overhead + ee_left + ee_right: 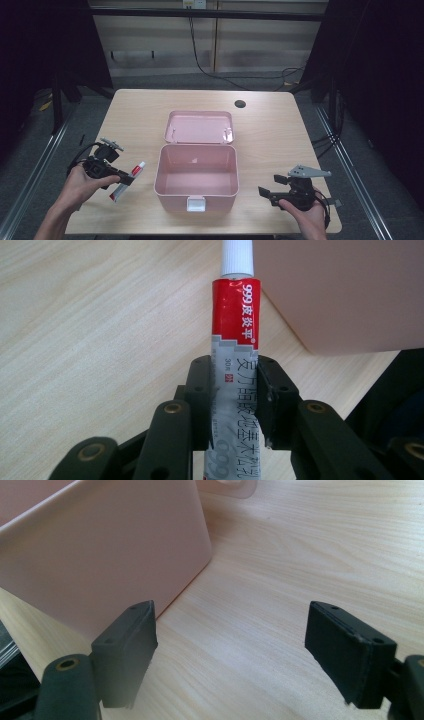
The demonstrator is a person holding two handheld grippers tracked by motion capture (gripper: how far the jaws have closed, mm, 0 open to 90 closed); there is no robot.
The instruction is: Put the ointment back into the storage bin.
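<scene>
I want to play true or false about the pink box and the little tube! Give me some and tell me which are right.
1. The left gripper is squeezing the tube. True.
2. The pink box has its lid closed. False: the lid is flipped open behind it.
3. The tube's cap is white. True.
4. The right gripper holds a toy. False: it is open, with nothing between its jaws.
5. The box is full of things. False: its inside looks empty.
</scene>
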